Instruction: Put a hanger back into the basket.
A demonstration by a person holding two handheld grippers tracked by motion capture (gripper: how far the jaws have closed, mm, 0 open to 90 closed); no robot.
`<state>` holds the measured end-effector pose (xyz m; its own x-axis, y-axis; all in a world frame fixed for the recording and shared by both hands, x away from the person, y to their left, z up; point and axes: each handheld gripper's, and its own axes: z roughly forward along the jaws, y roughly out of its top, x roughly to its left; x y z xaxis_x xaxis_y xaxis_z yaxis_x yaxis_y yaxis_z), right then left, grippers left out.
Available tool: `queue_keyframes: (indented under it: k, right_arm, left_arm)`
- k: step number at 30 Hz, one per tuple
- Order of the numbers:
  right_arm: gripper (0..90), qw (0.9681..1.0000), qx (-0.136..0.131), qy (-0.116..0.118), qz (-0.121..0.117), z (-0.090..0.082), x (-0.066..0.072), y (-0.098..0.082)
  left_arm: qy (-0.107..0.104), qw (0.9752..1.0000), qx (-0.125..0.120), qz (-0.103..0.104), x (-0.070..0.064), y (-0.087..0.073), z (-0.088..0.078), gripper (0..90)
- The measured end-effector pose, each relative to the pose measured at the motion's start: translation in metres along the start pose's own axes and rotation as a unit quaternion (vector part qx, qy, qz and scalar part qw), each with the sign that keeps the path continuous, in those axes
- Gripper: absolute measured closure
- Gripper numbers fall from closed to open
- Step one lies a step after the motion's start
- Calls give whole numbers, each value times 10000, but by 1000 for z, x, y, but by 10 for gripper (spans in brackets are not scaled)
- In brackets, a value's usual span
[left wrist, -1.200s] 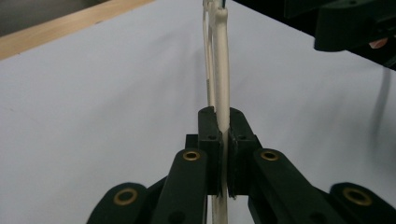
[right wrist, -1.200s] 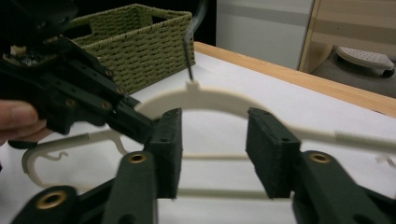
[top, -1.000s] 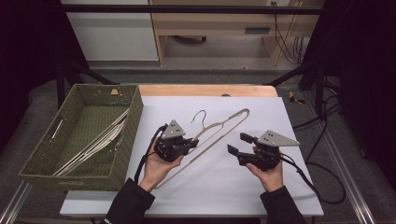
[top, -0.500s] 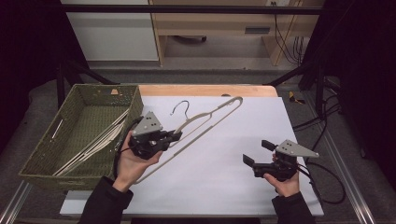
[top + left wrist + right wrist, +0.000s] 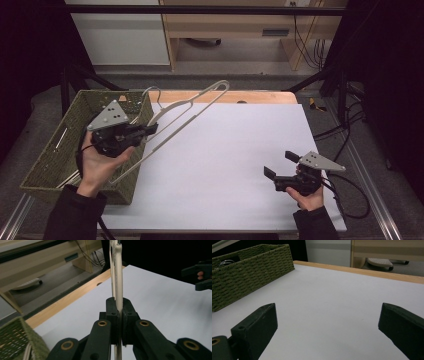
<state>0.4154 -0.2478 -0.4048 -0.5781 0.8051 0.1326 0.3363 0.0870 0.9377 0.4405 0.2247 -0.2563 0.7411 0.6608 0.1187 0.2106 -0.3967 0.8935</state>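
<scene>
Nearest the person, the right gripper (image 5: 281, 170) is sitting low over the white table (image 5: 240, 165), well to the right of the woven basket (image 5: 47, 165) and close to the table's near edge; its jaws are standing released, wide apart with bare table between them, as the right gripper view (image 5: 327, 332) is showing; the right hand (image 5: 306, 196) is cupping it from below, and its cable is looping off past the table's right edge. In that same view the basket (image 5: 249, 270) is lying ahead and to the left, with the table's wooden border (image 5: 362, 272) running beyond it.

Farther in, the left hand (image 5: 100, 161) is holding the left gripper (image 5: 150, 129) above the basket's right wall; its jaws are clenched on the cream hanger (image 5: 187, 112), gripping one of its arms; the left gripper view (image 5: 119, 322) is showing the hanger (image 5: 118, 277) pinched edge-on between the two pads and rising straight up out of them. The hanger is hanging in the air, tilted, its lower end dipping toward the basket's near right corner and its far loop reaching out over the table's wooden far edge; its metal hook (image 5: 152, 92) is curling above the basket's far right corner. Inside the basket, more pale hangers (image 5: 65, 142) are lying along the bottom.
</scene>
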Motion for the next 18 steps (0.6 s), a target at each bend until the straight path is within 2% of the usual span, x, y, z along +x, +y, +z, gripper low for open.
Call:
queue_keyframes:
  k: [3,4,5,6,7,8,9,13,14,15,16,17,18]
  right_arm:
    - [25,10000,6,-22,3,-1,-1,0]
    - [24,10000,18,-32,0,-1,-1,0]
    - [24,10000,11,-47,-4,-1,-1,0]
    - [24,10000,11,-47,-4,-1,-1,0]
    - [24,10000,6,-38,-5,-1,-1,0]
    - [24,10000,6,-28,-15,-2,-1,0]
    - [24,10000,3,-23,-2,-1,-1,0]
    - [24,10000,-24,13,-4,-2,0,0]
    - [24,10000,-46,53,2,-2,0,0]
    - [24,10000,-46,53,2,-2,0,0]
    - [24,9999,-62,74,-40,-3,-1,0]
    - [24,9999,-62,74,-40,-3,-1,0]
    - [24,9999,-65,77,-36,-2,-1,0]
  left_arm:
    - [187,9998,-27,37,13,-2,-14,865]
    - [187,9998,-27,37,13,-2,-14,865]
    - [277,9996,-1,-1,19,-4,-20,865]
    - [277,9996,-1,-1,19,-4,-20,865]
    - [384,9993,-3,-2,27,-7,-27,865]
    - [384,9993,-3,-2,27,-7,-27,865]
    - [464,9989,7,-50,36,-11,-33,865]
    - [620,9980,91,-66,49,-18,-42,865]
    - [711,9973,131,-100,57,-24,-46,865]
    - [711,9973,131,-100,57,-24,-46,865]
    - [774,9968,178,-125,65,-30,-50,865]
    - [774,9968,178,-125,65,-30,-50,865]
    - [848,9961,215,-123,73,-36,-53,865]
